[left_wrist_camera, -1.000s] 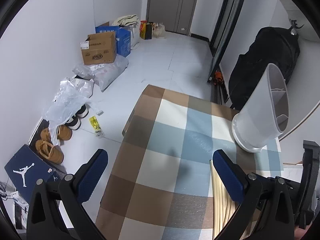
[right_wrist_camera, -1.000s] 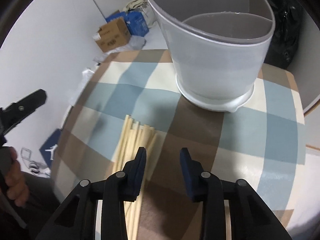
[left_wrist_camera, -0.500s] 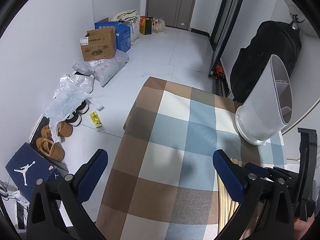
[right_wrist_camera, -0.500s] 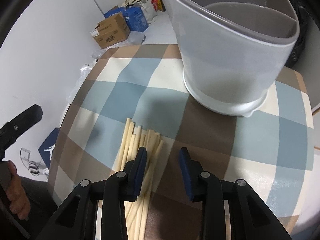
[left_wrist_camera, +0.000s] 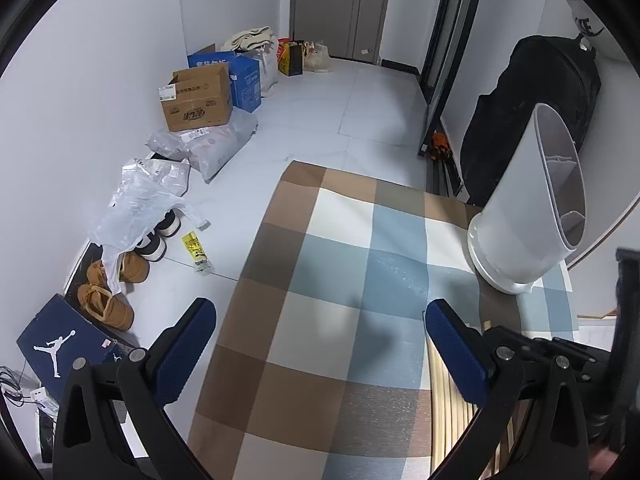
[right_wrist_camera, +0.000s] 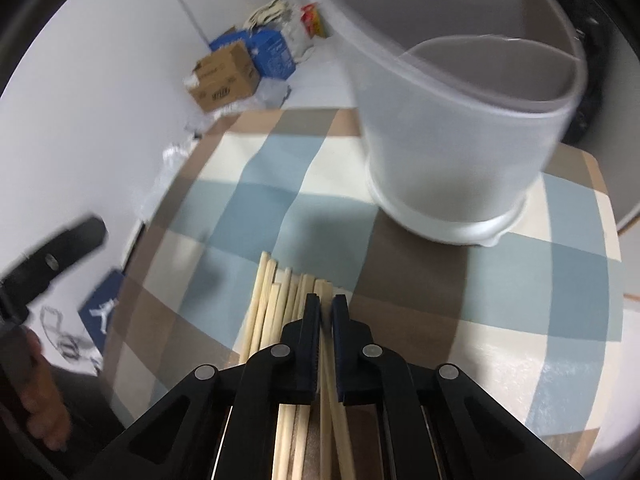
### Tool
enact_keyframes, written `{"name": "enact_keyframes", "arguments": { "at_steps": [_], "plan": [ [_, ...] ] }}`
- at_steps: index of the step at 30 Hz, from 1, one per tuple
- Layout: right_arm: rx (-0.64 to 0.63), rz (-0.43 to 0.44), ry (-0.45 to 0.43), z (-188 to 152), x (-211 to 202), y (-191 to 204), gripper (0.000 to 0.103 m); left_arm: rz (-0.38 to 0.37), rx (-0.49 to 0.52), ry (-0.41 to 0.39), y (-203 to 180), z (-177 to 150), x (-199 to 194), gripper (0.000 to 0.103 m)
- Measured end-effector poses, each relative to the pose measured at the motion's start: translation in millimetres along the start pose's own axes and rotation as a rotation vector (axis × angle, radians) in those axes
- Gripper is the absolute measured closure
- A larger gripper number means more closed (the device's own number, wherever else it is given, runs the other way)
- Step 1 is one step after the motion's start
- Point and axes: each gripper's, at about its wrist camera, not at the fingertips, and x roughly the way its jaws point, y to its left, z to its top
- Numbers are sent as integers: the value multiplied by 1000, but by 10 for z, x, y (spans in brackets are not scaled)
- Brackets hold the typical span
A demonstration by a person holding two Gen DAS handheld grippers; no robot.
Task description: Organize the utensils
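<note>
Several pale wooden chopsticks (right_wrist_camera: 276, 300) lie in a bundle on the checked tablecloth (right_wrist_camera: 256, 208). My right gripper (right_wrist_camera: 326, 308) is shut on chopsticks at the right side of the bundle, low over the cloth. A white divided utensil holder (right_wrist_camera: 460, 152) stands just beyond. In the left wrist view the holder (left_wrist_camera: 528, 208) stands at the right and the chopsticks (left_wrist_camera: 444, 400) show partly behind my right finger. My left gripper (left_wrist_camera: 320, 344) is open and empty above the cloth (left_wrist_camera: 340, 280).
The table's left edge drops to a white floor with a cardboard box (left_wrist_camera: 198, 98), plastic bags (left_wrist_camera: 136, 200), shoes (left_wrist_camera: 108, 296) and a blue shoebox (left_wrist_camera: 60, 344). A black bag (left_wrist_camera: 532, 112) stands behind the holder. The right gripper's body (left_wrist_camera: 580, 360) sits close at my right.
My right gripper has closed from open onto chopsticks at the bundle's right side and moved slightly forward. The left gripper has drawn back a little and stays open.
</note>
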Motion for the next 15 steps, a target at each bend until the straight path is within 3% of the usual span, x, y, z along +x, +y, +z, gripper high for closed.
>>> {"name": "enact_keyframes", "arguments": {
  "at_steps": [11, 15],
  "plan": [
    [98, 112, -96, -67, -390, -208, 98, -26, 58, 2, -244, -54, -21, 1],
    [133, 67, -56, -115, -350, -303, 97, -35, 91, 27, -353, -104, 9, 1]
  ]
}}
